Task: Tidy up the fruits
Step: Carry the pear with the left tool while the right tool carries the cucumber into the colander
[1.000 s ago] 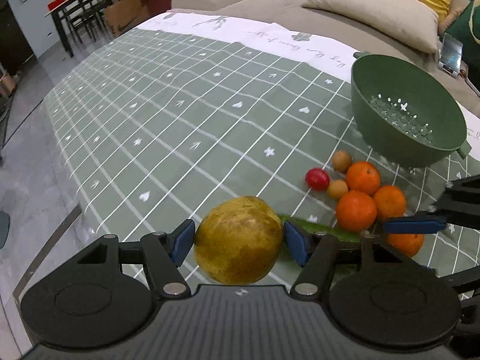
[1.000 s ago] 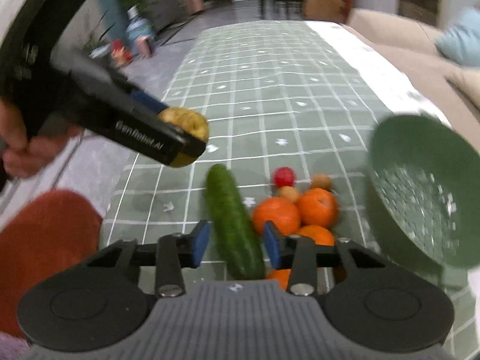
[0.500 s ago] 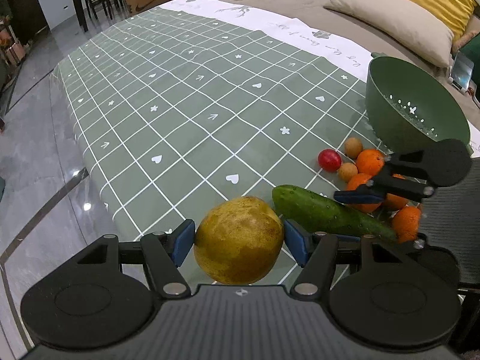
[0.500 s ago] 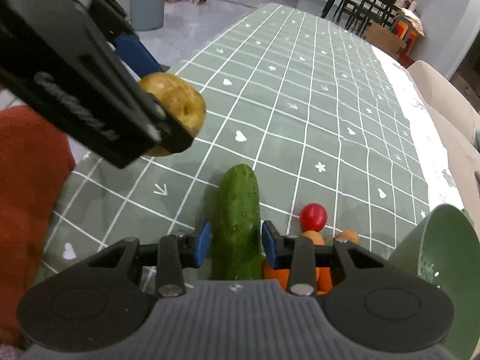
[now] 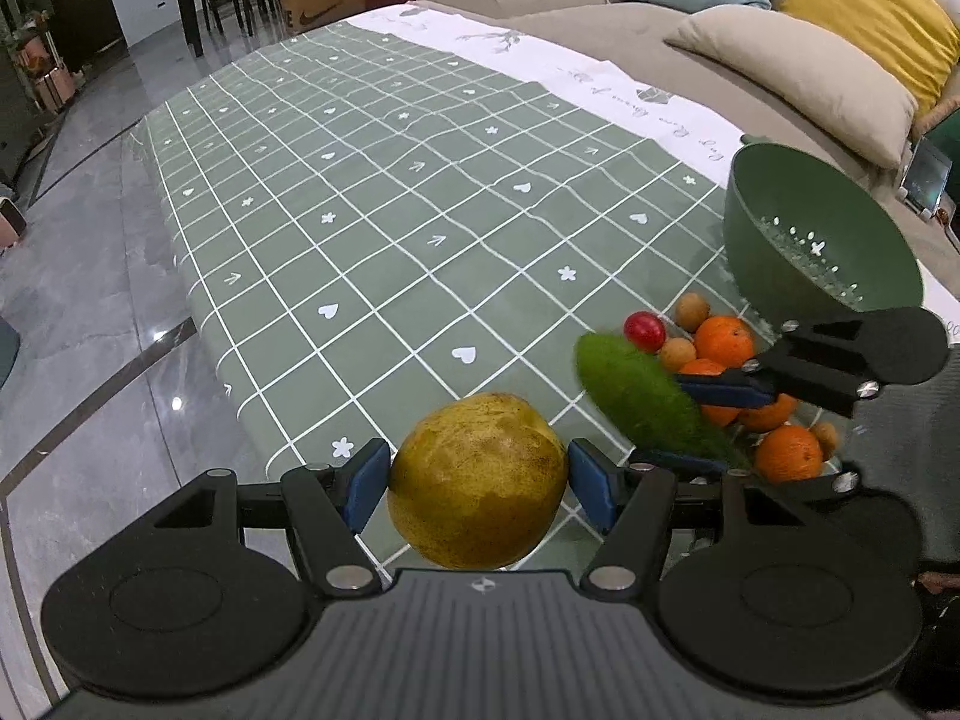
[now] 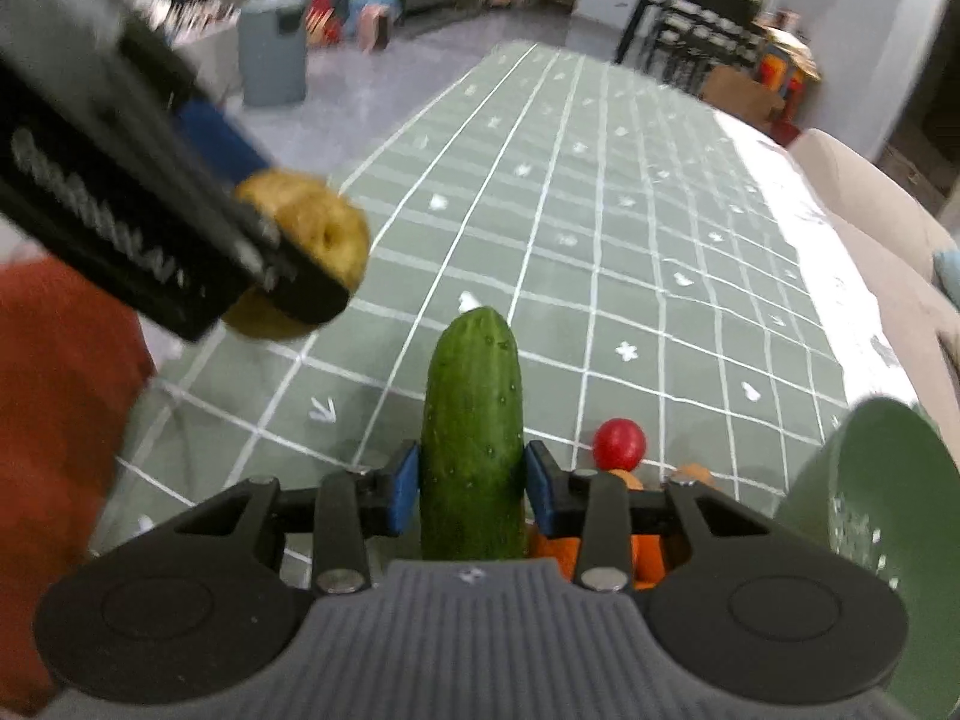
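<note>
Above the checked tablecloth [image 5: 372, 228], your right gripper [image 6: 471, 489] has lifted the cucumber [image 6: 474, 438] clear of the oranges [image 5: 723, 339]; your left gripper [image 5: 477, 480] stays clamped on the yellow-brown round fruit [image 5: 477, 483]. Both are ready to carry toward the green colander [image 5: 822, 240].

Both grippers are matte black plastic: left gripper [image 5: 478, 483], right gripper [image 6: 471, 486]. Each has blue pads [image 5: 366, 483], silver screws, round side discs and a ribbed grey housing.
</note>
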Motion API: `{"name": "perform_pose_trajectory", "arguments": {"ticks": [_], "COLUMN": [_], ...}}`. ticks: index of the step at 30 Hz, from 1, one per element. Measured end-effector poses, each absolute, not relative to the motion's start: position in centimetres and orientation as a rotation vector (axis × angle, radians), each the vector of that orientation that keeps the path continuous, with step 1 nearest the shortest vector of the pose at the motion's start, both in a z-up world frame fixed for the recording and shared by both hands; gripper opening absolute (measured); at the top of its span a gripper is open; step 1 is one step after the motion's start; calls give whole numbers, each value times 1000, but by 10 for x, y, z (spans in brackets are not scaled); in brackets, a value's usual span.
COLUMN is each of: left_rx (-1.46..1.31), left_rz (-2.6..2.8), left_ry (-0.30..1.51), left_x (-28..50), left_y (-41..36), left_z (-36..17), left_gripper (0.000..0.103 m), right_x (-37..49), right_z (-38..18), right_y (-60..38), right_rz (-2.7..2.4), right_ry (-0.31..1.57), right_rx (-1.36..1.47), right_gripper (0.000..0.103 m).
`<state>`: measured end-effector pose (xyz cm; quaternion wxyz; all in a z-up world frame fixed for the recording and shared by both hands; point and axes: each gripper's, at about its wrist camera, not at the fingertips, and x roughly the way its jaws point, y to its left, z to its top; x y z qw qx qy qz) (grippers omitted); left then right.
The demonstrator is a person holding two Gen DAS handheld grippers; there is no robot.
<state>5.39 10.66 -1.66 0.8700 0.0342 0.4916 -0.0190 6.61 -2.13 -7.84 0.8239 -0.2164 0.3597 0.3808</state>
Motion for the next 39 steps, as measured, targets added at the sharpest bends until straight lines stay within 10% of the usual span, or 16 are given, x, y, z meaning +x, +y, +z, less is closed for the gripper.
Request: {"name": "perform_pose_trajectory", "arguments": {"ticks": [22,39], "left_rx": [48,260], "left_rz": [-263,-476], "left_ry": [915,1077], "left_x": [117,194], "left_y": [-11,-98], "left_z": [50,-42], "left_gripper": [75,75], "right_x": [106,225], "right_z": [48,-36], "right_y": [-195,-238], "right_rz": [576,543], "right_ry": [665,1094], "right_rx": [-12,-68], "right_gripper": [34,34]}}
